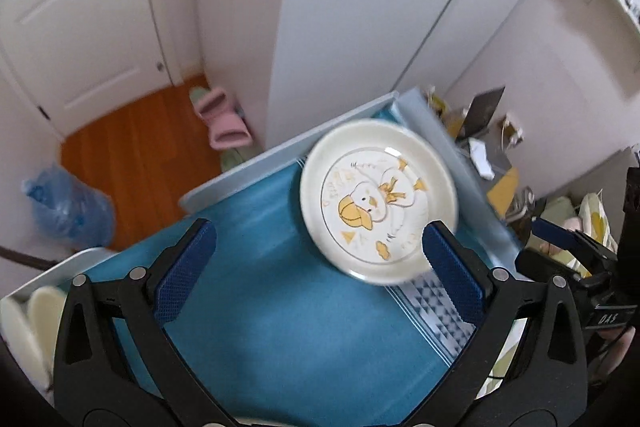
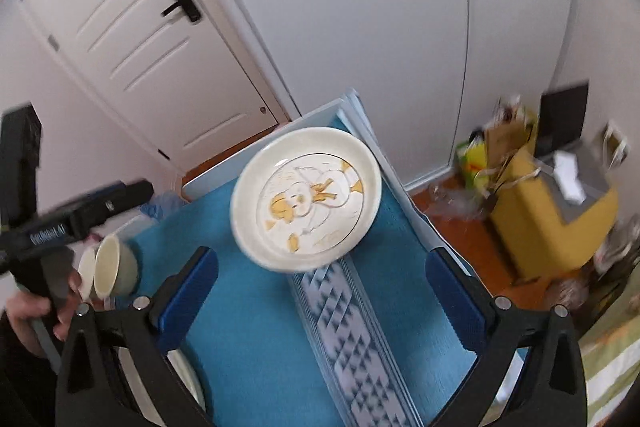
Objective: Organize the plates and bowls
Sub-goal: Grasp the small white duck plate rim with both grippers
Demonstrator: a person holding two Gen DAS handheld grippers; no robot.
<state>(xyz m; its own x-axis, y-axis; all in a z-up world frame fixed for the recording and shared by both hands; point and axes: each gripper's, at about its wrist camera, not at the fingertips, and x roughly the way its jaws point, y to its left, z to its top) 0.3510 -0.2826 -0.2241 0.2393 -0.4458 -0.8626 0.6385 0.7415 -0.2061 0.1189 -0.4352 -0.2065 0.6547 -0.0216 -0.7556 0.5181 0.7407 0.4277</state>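
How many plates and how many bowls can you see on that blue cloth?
Plates with the duck picture: 1
Bowls on their side at the cloth's left edge: 2
Total: 3
A white rim low in the right wrist view is too hidden to count.

Plate [image 1: 378, 203]: glazed ceramic look, glossy cream, smooth, printed yellow duck cartoon. Cloth [image 1: 280, 327] covering surface: woven blue fabric, matt, fine ribbed texture, pale band with printed triangles. Left gripper [image 1: 320, 267]: matt black plastic frame, silver metal rivets, blue rubbery pads [image 1: 184, 267] with dimpled grip texture. Right gripper [image 2: 320, 291]: same finish. 2 cups [image 2: 116, 267]: smooth cream interior, dull green outside. Floor [image 1: 136, 147]: polished orange wood. Bag [image 1: 68, 207]: thin, crinkled, translucent blue plastic. Door [image 2: 132, 39]: smooth white paint.
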